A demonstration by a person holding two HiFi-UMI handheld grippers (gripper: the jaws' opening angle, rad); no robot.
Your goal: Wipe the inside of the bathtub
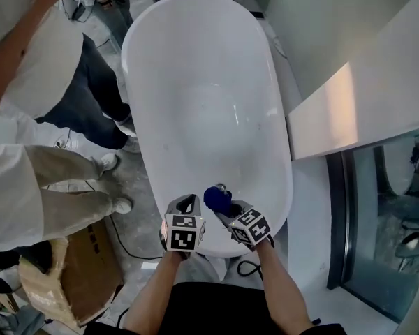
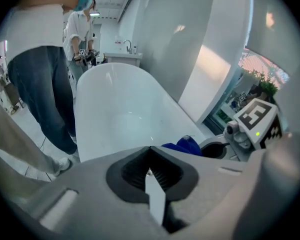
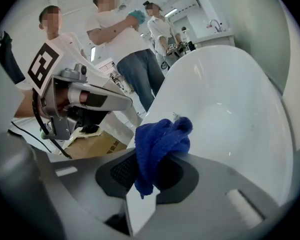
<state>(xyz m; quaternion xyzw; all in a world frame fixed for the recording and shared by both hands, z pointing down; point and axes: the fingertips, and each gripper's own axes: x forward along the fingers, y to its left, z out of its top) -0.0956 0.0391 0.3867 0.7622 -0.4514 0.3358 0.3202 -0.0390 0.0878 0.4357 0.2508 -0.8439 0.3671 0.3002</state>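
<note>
Right tool pinching blue cloth, over bathtub

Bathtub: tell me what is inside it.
The bathtub shows only bare white inside, nothing loose. At its near end the blue cloth, clamped in the right gripper, covers a patch of wall; what lies there cannot be seen.

Bright, even white light throughout. Head view sharp. Bathtub glossy, thin glare streaks on floor, soft grey shading along inner walls. Warm bright patch on white ledge at right.

Both gripper views fisheye: black vignette at corners, straight edges bowed. Left gripper close to lens, grey, blurred. Right gripper equally soft, but blue cloth pinched in its jaws fairly crisp. Ceiling lamp glows behind standing people.
</note>
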